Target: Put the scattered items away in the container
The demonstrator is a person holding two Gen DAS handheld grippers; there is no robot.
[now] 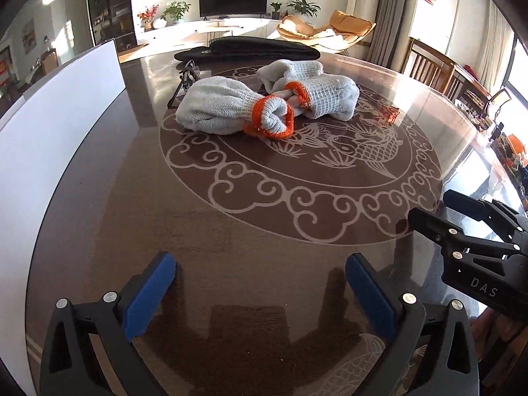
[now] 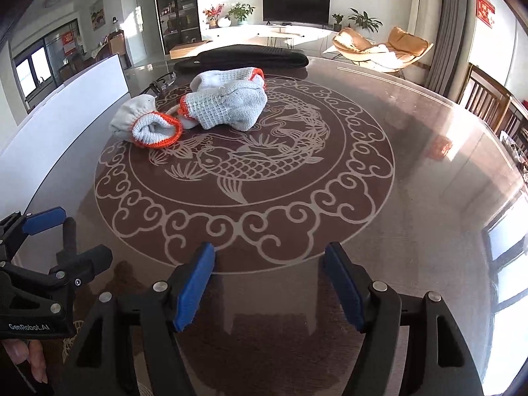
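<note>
left gripper (image 1: 260,293): jaws wide, nothing between the blue pads, low over the near edge of the table; looks staged for a reach, not yet committed.
right gripper (image 2: 269,283): jaws also wide and empty, alongside the left one, pointed at the glove pile; the spread should suit bulky knit.
near glove (image 1: 231,109): grey knit work glove with orange cuff, bunched, lying on the table, cuff toward the camera; closest pick, likely first.
second glove (image 1: 321,97): same kind, just behind, cuffs touching or tangled; cannot tell if they separate cleanly.
third glove (image 1: 290,69): grey knit piece behind those two, orange trim seen only from the right wrist view; overlaps the second.
white container (image 1: 62,125): tall white wall on the left side of the table, near the gloves; inside is hidden, so contents unknown.
dark tool (image 1: 186,79): thin black item beside the near glove, too small to identify.
black bag (image 1: 250,51): flat at the far edge, well apart from both grippers.
table (image 1: 264,204): glossy, carp motif; soft gloves may slide when pinched.
progress: judged as barely begun, all gloves still out.
</note>
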